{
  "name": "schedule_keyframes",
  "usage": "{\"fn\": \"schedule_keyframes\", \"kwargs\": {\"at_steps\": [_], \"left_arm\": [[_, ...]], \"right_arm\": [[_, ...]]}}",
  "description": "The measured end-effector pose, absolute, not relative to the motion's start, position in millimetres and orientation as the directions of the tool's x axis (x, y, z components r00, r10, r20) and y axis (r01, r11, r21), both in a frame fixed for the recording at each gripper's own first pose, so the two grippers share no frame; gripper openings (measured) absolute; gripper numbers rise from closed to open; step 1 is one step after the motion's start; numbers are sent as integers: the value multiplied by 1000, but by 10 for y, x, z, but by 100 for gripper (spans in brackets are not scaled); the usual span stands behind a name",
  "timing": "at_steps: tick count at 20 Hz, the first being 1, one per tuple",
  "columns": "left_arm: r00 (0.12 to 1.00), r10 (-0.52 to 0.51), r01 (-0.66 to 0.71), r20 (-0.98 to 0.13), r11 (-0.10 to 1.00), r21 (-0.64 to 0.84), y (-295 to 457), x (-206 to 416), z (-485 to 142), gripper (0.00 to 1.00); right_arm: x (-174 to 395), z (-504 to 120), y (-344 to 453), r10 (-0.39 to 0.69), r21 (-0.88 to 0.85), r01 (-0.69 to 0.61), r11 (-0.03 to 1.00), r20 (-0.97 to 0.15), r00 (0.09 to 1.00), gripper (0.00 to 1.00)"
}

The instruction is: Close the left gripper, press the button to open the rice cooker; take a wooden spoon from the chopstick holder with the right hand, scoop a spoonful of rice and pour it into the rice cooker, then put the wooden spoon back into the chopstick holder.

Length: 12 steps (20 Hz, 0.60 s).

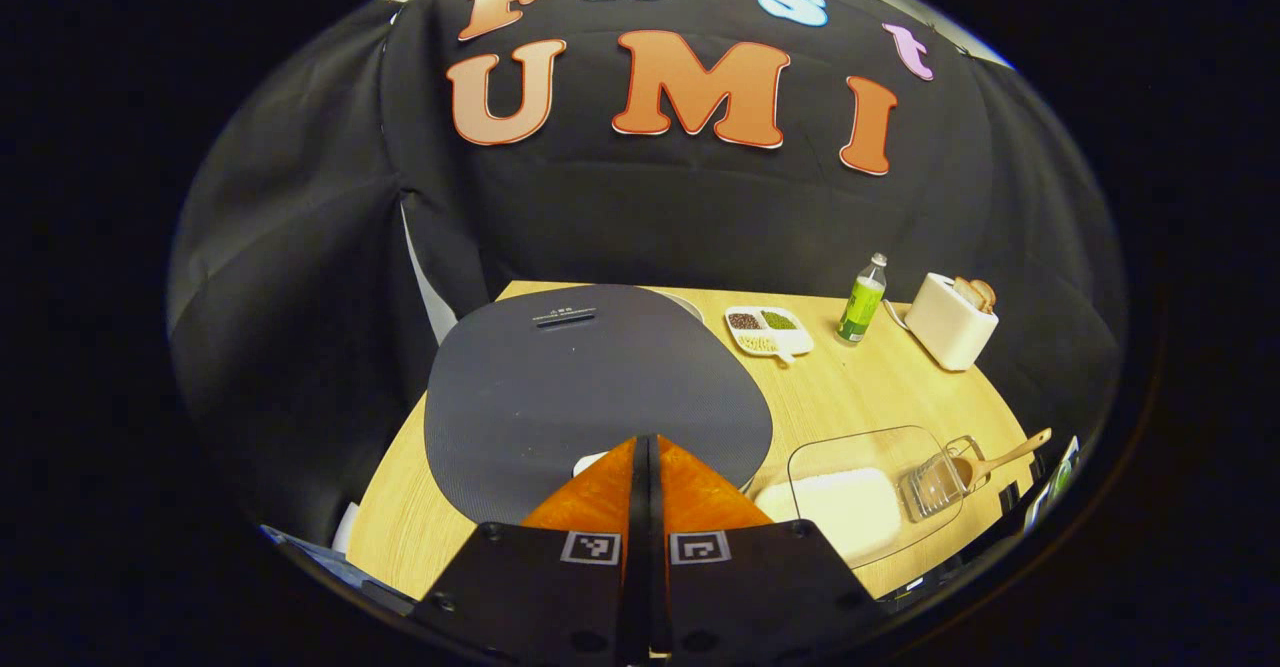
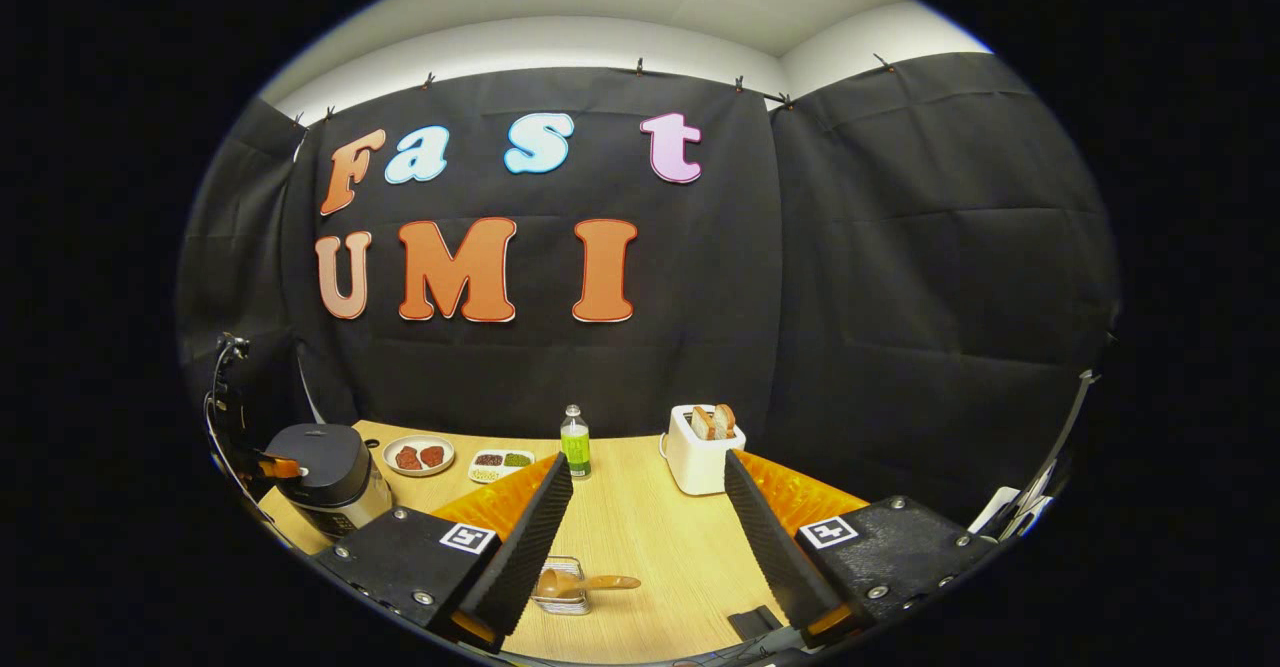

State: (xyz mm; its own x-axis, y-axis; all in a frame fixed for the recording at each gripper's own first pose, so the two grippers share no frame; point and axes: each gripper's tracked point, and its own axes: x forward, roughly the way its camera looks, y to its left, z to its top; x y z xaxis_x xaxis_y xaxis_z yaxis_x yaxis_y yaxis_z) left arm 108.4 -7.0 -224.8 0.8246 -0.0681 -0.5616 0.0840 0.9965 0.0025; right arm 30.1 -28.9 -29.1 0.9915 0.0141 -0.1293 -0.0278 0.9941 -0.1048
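In the left gripper view, you are holding the left gripper [image 1: 645,447] with its two fingers pressed together into a single wedge, nothing between them. That is the shape the task asks for: one blunt tip to push a button with. The tip is hanging just over the near edge of the rice cooker [image 1: 590,387], whose dark lid is lying flat and shut directly ahead of and below the fingers. A small pale patch is showing just beside the left finger at the lid's near rim; I judge this to be the release button, though too little of it is visible to be sure. Off to the right of the fingers, a clear container of rice [image 1: 850,497] is sitting beside the chopstick holder [image 1: 940,482], from which the wooden spoon [image 1: 1005,455] is leaning outward.

In the right gripper view, you are keeping the right gripper [image 2: 645,517] wide apart and empty, ready to take a handle. The wooden spoon [image 2: 585,583] is lying across the wire chopstick holder [image 2: 560,592] low between the fingers, nearer the left one. The rice cooker [image 2: 325,472] is standing far off to the left.
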Motion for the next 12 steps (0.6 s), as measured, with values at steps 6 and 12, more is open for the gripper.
{"fn": "schedule_keyframes", "kwargs": {"at_steps": [6,12], "left_arm": [[814,-101,98,-572,995,-36,-71,1032,-2277,5],[891,-20,42,-453,998,40,-101,1047,-1731,1]], "right_arm": [[284,-339,-249,22,-103,-37,994,-142,990,95],[259,-304,-255,27,-98,-40,994,-127,992,95]]}}
